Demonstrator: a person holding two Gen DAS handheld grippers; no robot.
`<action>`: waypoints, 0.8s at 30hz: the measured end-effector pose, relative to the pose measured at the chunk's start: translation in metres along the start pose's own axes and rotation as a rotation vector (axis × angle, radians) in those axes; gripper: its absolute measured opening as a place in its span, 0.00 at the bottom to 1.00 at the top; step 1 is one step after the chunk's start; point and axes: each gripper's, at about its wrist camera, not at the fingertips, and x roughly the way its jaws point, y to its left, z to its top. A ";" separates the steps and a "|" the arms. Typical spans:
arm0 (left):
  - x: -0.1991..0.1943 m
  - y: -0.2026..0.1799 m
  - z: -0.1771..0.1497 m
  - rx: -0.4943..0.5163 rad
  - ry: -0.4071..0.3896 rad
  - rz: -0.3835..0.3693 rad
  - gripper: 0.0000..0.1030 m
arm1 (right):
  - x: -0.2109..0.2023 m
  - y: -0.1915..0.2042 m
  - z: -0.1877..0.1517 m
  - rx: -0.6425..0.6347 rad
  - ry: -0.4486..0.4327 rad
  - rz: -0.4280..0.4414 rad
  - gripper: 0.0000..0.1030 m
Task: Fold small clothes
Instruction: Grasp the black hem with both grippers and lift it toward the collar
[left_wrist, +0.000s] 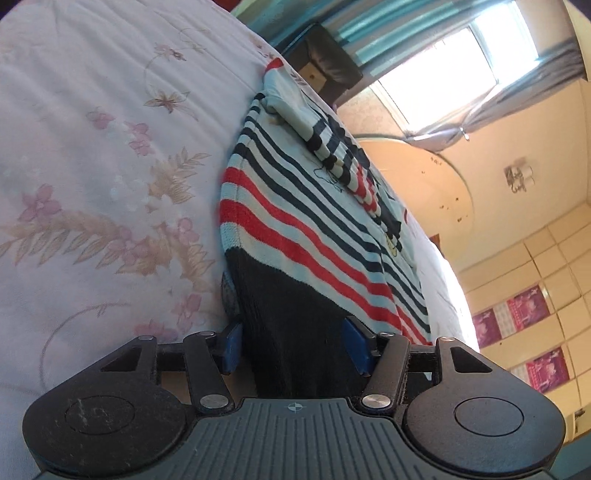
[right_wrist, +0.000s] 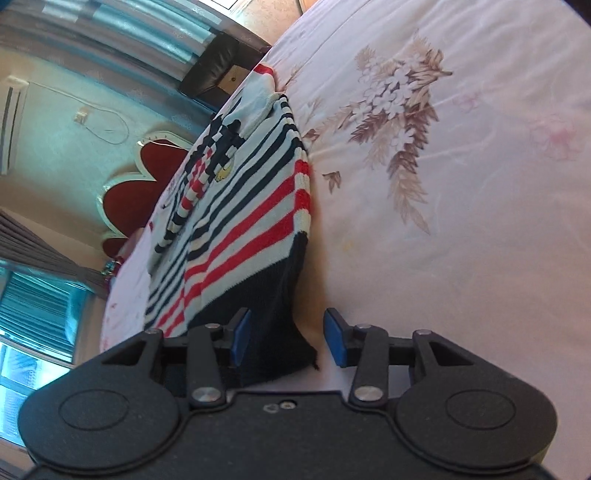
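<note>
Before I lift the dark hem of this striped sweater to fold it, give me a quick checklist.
1. Dark hem between left tool pads: ok.
2. Left pads pressing on hem: cannot tell.
3. Hem corner between right tool pads: ok.
4. Right pads closed on it: not ok, gap beside one pad.
5. Sleeve folded onto the sweater: ok.
6. Bedspread bare beside it: ok.

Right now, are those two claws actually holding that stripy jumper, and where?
Neither grips yet. The dark hem band of the striped knitted sweater lies between both open pairs of pads: left gripper and right gripper, one hem corner each.
</note>
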 end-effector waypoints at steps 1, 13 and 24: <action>0.004 -0.003 0.002 0.014 0.006 -0.001 0.56 | 0.005 0.000 0.003 0.002 0.007 0.010 0.41; 0.024 -0.009 0.009 0.053 -0.009 0.010 0.39 | 0.031 0.006 0.022 -0.036 0.058 0.043 0.39; 0.013 -0.007 -0.007 0.050 -0.018 0.015 0.30 | 0.031 0.009 0.023 -0.028 0.068 0.041 0.44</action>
